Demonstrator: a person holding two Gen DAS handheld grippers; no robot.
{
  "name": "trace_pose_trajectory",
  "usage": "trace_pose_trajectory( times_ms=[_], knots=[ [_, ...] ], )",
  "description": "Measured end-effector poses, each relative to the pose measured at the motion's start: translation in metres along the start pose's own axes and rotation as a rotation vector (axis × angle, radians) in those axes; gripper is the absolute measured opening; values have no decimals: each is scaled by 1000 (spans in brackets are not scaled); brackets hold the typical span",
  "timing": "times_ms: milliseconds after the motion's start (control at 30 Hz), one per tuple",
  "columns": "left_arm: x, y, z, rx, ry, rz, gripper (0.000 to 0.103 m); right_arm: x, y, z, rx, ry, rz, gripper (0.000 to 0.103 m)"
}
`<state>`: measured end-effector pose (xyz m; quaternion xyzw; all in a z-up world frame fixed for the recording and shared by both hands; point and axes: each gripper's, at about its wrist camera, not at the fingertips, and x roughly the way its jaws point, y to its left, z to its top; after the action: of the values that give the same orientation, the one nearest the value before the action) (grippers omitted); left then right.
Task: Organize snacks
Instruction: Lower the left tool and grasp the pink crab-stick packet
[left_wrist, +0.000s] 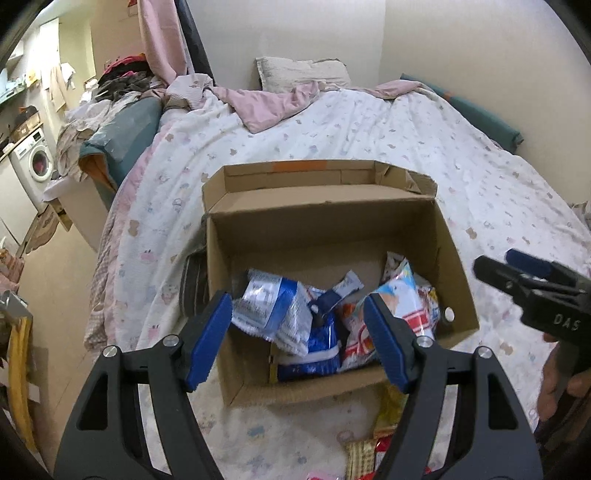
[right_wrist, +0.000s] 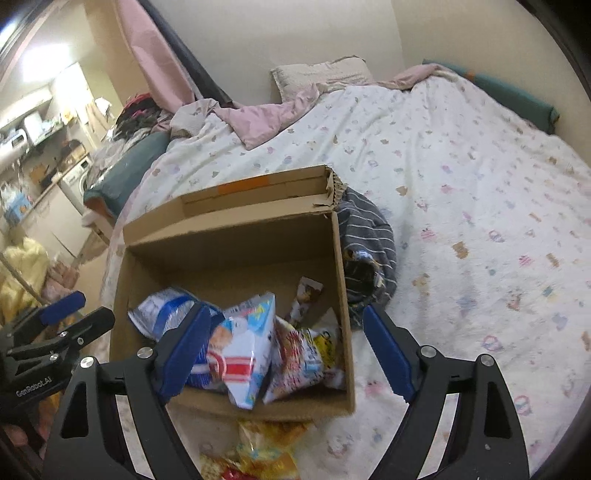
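Both grippers, left gripper (left_wrist: 297, 339) and right gripper (right_wrist: 284, 350), hover with jaws spread and empty over a cardboard box (left_wrist: 454, 266) on the bed (left_wrist: 369, 129). Loose snack packets (right_wrist: 258, 454) at the bed's near edge look light, crinkly and slippery; pinch a sealed edge.

Left wrist view: looking steeply down, close above the box (left_wrist: 325, 236) on the bed (left_wrist: 461, 177), from its near left. Right wrist view: same downward tilt, close, from its near right. Shared: box, bed, far pillow (right_wrist: 321, 75), far wall.
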<state>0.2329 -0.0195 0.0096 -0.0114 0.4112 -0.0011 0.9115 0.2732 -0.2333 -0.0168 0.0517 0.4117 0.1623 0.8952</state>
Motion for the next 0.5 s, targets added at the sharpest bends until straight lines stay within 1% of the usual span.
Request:
trace_pose_trajectory(
  times_ms=[67,167,300,367,400,433,500],
  knots=[
    [-1,2,-2,-7,20,-5,71,-9,2,-4,-27,-8,-27,87],
    [-8,9,-9,-40,33,-19,71,-20,2,-10,-32,-9,-23,87],
    [-16,15,-23,-46,58,-22,71,-32,-5,-24,17,8,-2,87],
    [-20,14,-30,-35,69,-25,71,-39,-10,-30,60,16,28,87],
    [-22,14,-32,-31,72,-24,71,-42,-14,-33,93,22,60,87],
    [-24,14,-34,-27,75,-27,71,-46,-21,-38,150,29,105,87],
    [-28,15,-41,-22,85,-26,71,-52,-32,-45,225,38,146,87]
  ],
)
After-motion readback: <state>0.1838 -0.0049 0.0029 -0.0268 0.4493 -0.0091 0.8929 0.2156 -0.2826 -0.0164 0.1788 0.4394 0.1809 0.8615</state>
